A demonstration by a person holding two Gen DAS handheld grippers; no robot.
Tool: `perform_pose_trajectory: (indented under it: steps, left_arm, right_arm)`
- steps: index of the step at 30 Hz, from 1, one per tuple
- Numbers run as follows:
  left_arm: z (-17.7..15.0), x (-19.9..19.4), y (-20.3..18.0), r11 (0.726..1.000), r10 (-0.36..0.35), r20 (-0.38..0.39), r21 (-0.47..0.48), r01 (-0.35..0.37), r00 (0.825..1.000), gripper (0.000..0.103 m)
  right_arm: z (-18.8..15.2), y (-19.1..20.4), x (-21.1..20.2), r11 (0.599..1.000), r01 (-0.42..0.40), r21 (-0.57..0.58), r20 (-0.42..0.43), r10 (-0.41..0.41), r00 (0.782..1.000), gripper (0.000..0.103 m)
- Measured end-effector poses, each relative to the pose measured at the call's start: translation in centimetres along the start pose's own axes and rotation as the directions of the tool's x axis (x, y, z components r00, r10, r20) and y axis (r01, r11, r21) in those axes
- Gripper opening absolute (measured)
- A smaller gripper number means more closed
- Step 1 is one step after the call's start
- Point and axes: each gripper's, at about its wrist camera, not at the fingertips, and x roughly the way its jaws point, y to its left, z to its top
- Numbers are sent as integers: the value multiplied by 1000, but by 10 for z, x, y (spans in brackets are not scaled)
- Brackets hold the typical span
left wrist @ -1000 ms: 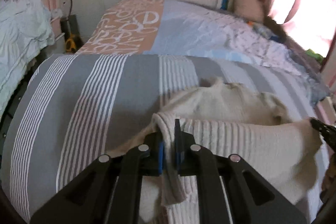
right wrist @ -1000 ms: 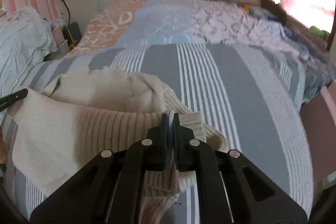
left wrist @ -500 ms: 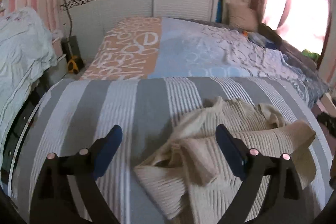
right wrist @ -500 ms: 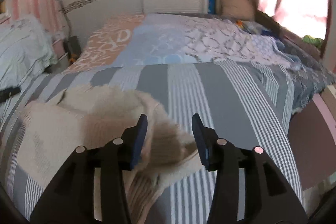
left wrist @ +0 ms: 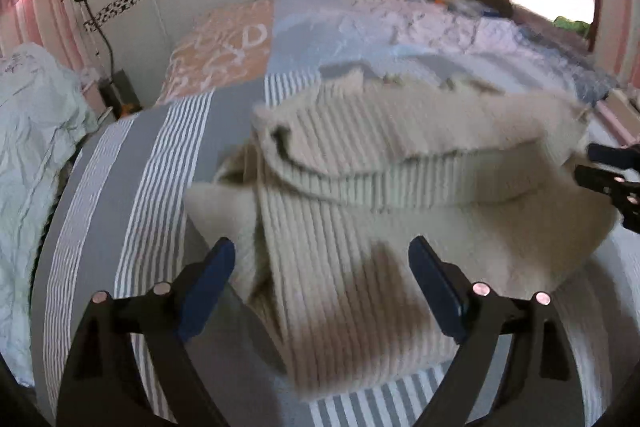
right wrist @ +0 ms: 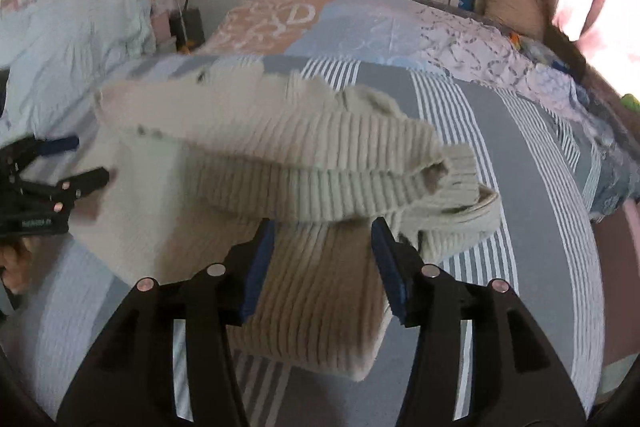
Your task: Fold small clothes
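My left gripper [left wrist: 320, 267] hangs spread wide with nothing between its blue pads, just above the near edge of the cream ribbed sweater [left wrist: 380, 187]. My right gripper [right wrist: 324, 259] is likewise parted and empty over the same sweater, which lies rumpled and partly doubled over on the grey striped bedcover [right wrist: 520, 155].

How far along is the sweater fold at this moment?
Done: the cream sweater lies doubled over on the striped bedspread. In hand: nothing; left claw and right claw are both open above it. Left: the bundle looks loose and uneven, so it probably needs another fold.
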Motion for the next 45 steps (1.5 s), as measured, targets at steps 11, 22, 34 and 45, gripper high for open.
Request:
perform_pose_trajectory:
  steps: [11, 22, 34, 45]
  left_arm:
    - [27, 42, 10, 995, 82, -73, -48, -86, 994, 89]
    - [105, 54, 47, 979, 103, 4, -176, -100, 995, 89]
    - [99, 15, 41, 987, 114, 99, -127, -101, 989, 89]
    - [45, -17, -8, 980, -9, 114, -196, 31, 993, 89]
  right_arm:
    - [13, -1, 52, 986, 160, -51, -115, -165, 980, 67]
    - [80, -36, 52, 984, 140, 110, 22, -143, 990, 72]
    - [59, -98, 30, 983, 85, 165, 41, -93, 995, 92]
    - [5, -97, 5, 967, 100, 235, 17, -107, 994, 100]
